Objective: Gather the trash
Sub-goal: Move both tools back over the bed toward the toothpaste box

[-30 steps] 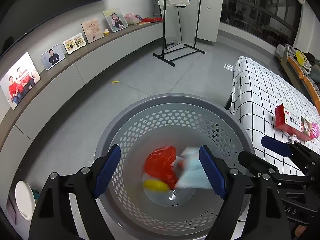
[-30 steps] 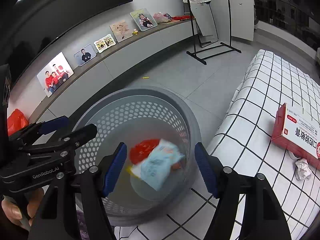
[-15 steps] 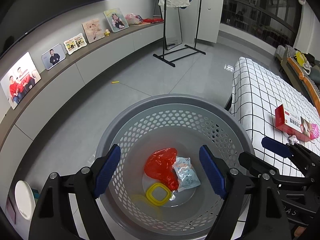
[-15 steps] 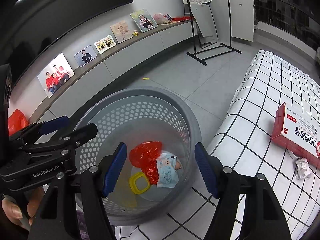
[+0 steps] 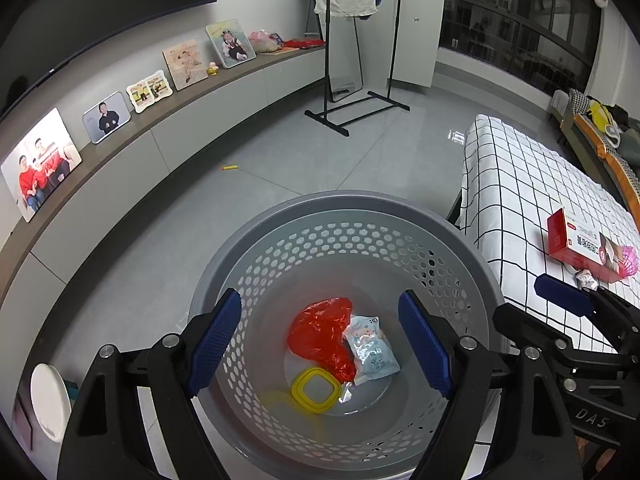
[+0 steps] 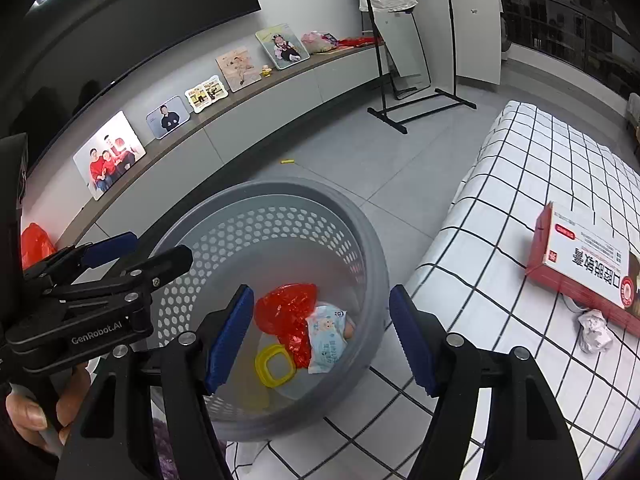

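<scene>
A grey perforated basket (image 5: 344, 208) (image 6: 372, 248) stands beside the bed. At its bottom lie a red plastic bag (image 5: 320, 330) (image 6: 286, 308), a light blue wipes packet (image 5: 370, 346) (image 6: 328, 338) and a yellow square ring (image 5: 316, 390) (image 6: 274, 366). My left gripper (image 5: 320, 340) is open and empty above the basket. My right gripper (image 6: 322, 338) is open and empty over the basket's right side. A red and white box (image 6: 588, 268) (image 5: 580, 244) and a crumpled white paper (image 6: 594, 330) (image 5: 586, 278) lie on the checked bed cover.
The bed with the white checked cover (image 6: 520, 184) runs along the right. A low shelf with photo frames (image 5: 108, 118) lines the left wall. A black clothes rack (image 5: 356, 108) stands at the back. A small yellow item (image 5: 230, 167) lies on the floor. A red bag (image 6: 36, 242) sits at the far left.
The blue wipes packet fell from mid-air into the basket and came to rest beside the red bag. The yellow ring settled flat. Both grippers stayed open and nearly still.
</scene>
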The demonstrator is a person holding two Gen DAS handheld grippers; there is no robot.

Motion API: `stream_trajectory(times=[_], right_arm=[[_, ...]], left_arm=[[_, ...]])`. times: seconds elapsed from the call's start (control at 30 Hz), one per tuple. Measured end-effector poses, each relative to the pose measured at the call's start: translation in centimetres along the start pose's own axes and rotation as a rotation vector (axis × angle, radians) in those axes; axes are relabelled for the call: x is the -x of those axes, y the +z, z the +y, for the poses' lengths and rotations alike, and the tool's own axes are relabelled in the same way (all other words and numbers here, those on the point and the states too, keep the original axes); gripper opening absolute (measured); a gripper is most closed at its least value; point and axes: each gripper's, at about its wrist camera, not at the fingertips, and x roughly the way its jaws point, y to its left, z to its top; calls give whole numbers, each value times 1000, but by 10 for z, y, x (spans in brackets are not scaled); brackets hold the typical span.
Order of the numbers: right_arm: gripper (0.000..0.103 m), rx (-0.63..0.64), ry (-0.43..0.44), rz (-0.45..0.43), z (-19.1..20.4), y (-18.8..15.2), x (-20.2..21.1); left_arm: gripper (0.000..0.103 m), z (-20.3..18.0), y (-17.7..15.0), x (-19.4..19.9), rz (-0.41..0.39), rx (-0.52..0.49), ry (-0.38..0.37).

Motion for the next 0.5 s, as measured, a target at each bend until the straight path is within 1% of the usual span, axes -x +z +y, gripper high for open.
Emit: stream_trajectory(times=[0.1,0.37,0.5], right_arm=[[67,-10,-11,-14,-5,-2,6],[67,-45,-46,-36,-31,-11,27],[67,-75,-66,-57,-48,-14,43]], left_arm=[[82,-2,0,1,-2,-2,-1],[82,-20,4,10,-21,-65,6],[82,-33,7,17,-32,-88,-11]])
